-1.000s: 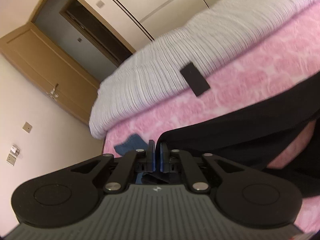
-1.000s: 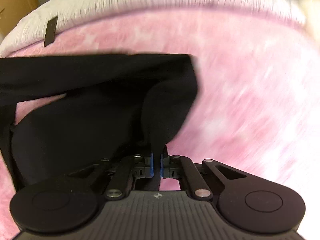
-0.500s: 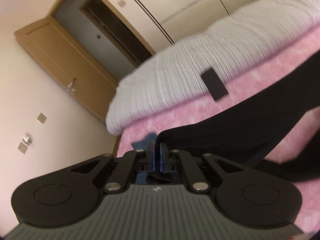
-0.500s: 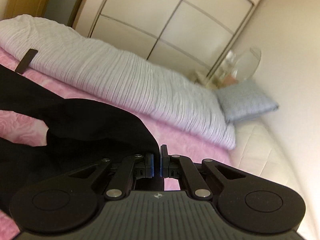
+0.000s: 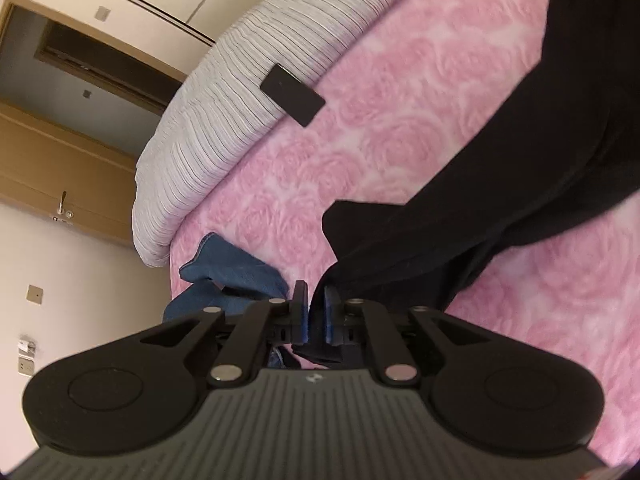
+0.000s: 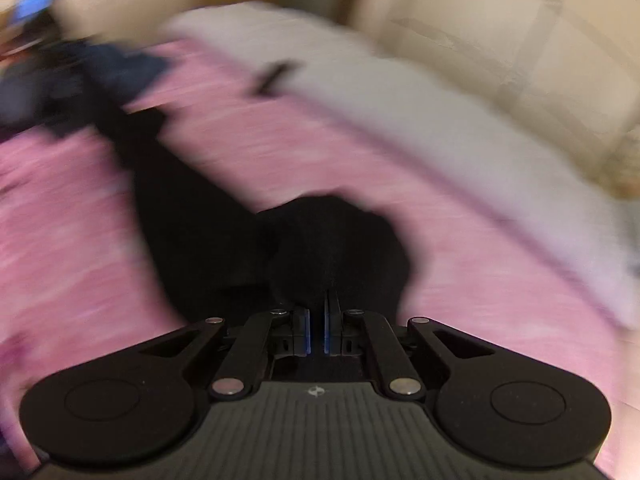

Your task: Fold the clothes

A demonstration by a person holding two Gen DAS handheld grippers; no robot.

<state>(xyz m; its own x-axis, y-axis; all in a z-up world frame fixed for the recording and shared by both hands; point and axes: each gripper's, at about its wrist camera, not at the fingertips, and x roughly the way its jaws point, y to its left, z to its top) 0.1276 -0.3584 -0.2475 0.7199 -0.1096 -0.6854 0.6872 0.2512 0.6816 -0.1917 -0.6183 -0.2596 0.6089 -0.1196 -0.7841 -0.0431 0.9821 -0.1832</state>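
Your left gripper (image 5: 316,312) has swung so the pink rose-patterned blanket (image 5: 400,120) now fills most of its view, where half a second ago the doorway and wall took up more of it. The black garment (image 5: 520,168) now runs up to the top right corner rather than straight across, and more of the blue clothing (image 5: 232,268) shows beside your left fingers. Your right gripper (image 6: 317,328) has turned away from the wardrobe wall and down toward the bed; its view, sharp half a second ago, is now smeared with motion blur. The garment (image 6: 320,248) there now trails away to the upper left.
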